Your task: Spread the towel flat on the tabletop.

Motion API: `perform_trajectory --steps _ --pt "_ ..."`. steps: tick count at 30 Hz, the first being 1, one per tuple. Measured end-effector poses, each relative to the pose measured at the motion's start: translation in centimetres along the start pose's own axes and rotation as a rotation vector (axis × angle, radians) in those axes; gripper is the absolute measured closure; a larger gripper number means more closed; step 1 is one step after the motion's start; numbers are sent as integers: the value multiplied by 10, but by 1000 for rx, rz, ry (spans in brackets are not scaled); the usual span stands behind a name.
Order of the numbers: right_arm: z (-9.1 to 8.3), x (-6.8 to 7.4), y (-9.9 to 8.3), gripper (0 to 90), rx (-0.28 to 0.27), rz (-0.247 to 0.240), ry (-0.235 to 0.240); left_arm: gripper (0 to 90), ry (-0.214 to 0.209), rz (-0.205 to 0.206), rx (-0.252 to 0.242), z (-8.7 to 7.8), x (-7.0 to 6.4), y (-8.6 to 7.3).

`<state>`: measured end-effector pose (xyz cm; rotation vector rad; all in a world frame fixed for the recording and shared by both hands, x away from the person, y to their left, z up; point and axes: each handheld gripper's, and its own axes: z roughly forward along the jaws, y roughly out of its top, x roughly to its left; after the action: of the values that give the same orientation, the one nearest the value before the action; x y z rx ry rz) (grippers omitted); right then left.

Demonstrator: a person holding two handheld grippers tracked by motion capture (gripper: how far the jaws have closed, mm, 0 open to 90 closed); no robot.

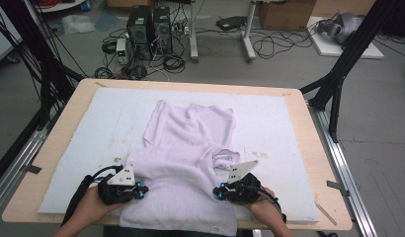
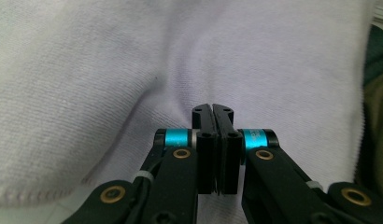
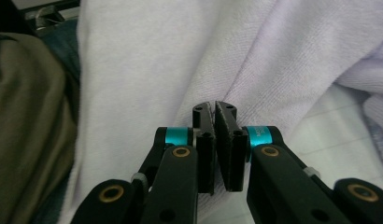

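Lilac garment (image 1: pixel 185 148) lies on the tabletop (image 1: pixel 299 133), its near end overhanging. Your left gripper (image 1: pixel 141 190) and right gripper (image 1: pixel 219 192) pinch its side edges with jaws pressed together, probably to fold it.

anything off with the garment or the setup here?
Mostly fine. The lilac garment is bunched into a crumpled lump near the right hand-held gripper, and its near hem hangs over the table's front edge. Both hand-held grippers, left too, are shut on the fabric. No damage visible.
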<state>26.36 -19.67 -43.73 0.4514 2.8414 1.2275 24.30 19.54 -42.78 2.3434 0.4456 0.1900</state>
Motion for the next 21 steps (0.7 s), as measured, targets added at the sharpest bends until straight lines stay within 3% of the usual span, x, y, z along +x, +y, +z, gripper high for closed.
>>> perform_trajectory --steps 6,9,11,13,15,18,21 --pt "-11 22 0 872 -23 -31 57 882 -7 19 -41 -29 -22 -3" --pt "-26 38 3 848 -89 -66 91 856 -8 22 -78 -38 -28 -2" --pt "-36 37 5 802 -124 -63 51 761 16 20 -79 -38 -23 0" --pt "-39 29 5 777 -110 -49 -17 688 42 10 -86 -32 -14 4" --pt "-35 17 4 763 -87 -26 -55 670 71 6 -87 -23 -3 6" --pt "-19 3 4 719 -74 -6 -72 644 121 -21 -73 -6 15 8" --pt "1 -5 7 663 -41 14 -67 627 120 -52 -29 10 27 8"
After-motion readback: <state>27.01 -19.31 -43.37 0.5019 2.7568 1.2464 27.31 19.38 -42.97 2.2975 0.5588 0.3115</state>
